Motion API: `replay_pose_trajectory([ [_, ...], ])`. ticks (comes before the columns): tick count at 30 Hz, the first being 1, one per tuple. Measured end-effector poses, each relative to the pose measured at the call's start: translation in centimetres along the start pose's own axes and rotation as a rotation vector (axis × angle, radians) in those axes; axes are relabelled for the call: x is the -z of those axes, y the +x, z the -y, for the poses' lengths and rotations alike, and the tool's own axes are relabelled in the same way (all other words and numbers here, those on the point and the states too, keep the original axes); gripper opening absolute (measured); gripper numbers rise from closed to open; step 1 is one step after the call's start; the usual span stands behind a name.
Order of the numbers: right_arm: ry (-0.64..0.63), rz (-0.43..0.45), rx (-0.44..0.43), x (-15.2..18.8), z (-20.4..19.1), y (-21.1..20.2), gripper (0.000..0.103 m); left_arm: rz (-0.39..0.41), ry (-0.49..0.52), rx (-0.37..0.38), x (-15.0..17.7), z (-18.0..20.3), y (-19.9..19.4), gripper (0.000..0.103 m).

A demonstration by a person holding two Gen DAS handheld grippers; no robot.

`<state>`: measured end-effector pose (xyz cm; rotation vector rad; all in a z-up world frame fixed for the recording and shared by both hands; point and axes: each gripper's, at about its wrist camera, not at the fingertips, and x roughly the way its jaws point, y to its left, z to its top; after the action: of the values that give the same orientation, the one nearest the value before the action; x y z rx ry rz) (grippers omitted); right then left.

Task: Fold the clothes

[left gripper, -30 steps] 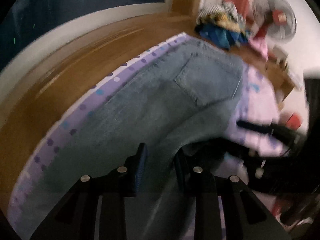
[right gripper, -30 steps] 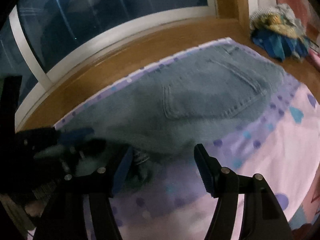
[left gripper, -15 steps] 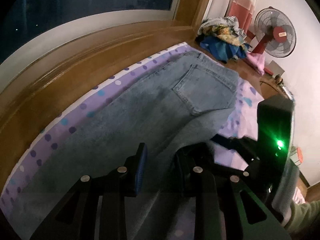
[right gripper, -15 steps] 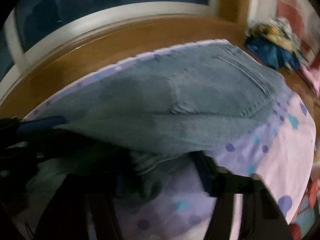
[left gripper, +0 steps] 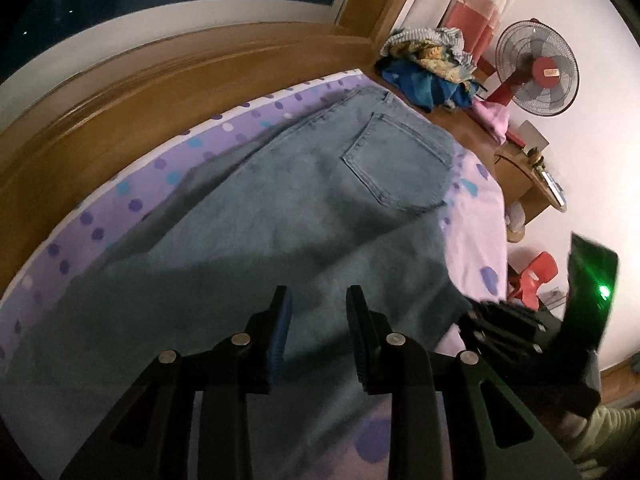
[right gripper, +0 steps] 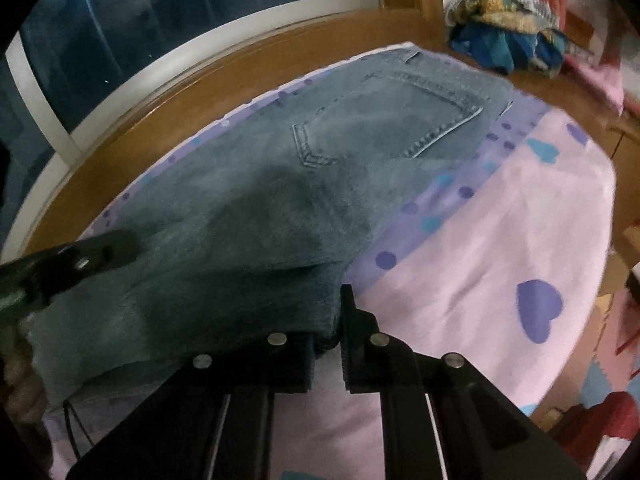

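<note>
Faded blue denim jeans are lying flat across a bed sheet of lilac and pink printed with purple and teal dots and hearts, the seat uppermost so that 1 back pocket is showing its stitched outline. The waistband end is reaching toward the far corner of the sheet, while the near leg end is lifting off the bed. The right gripper has just been closing, and its jaws are now pinching a bunched fold of the denim hem between them. The left gripper is sitting over the same leg with its jaws partly apart; denim is filling the gap, but whether the pads are pressing on it cannot be told. Along the far edge, the jeans are running close to the sheet's border, just beside a wooden ledge under a dark window. Toward the right, open sheet is offering free room. Beyond the corner, a pile of clothes is heaped near a standing fan.
</note>
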<state>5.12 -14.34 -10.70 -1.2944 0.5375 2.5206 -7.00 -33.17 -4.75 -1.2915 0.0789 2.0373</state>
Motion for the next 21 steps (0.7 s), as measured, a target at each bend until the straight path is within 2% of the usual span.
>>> replay_pose_trajectory([
  [3,0.022,0.029,-0.001,0.3,0.0,0.1,0.015,-0.024,0.022,-0.111,-0.6,-0.5,2.3,0.028],
  [5,-0.009,0.061,0.013,0.8,-0.4,-0.4,0.015,-0.030,0.012,-0.220,-0.5,-1.5,3.4,0.026],
  [6,-0.033,0.074,0.018,1.2,-0.6,-0.7,0.011,-0.015,-0.001,-0.231,-0.4,-2.1,3.5,0.025],
  [7,-0.056,0.087,0.022,1.6,-0.8,-1.1,0.009,-0.011,-0.018,-0.230,-0.5,-2.7,3.5,0.024],
  [10,-0.075,0.052,0.008,2.4,-0.3,-0.7,0.008,-0.026,-0.054,-0.223,-0.9,-3.7,3.4,0.016],
  [18,-0.177,0.017,-0.083,4.0,1.8,-2.5,0.005,-0.025,-0.046,-0.294,-0.4,-2.1,3.2,0.015],
  [21,-0.191,-0.008,-0.139,3.6,3.3,-3.3,0.006,-0.026,-0.059,-0.214,0.8,0.3,1.3,0.015],
])
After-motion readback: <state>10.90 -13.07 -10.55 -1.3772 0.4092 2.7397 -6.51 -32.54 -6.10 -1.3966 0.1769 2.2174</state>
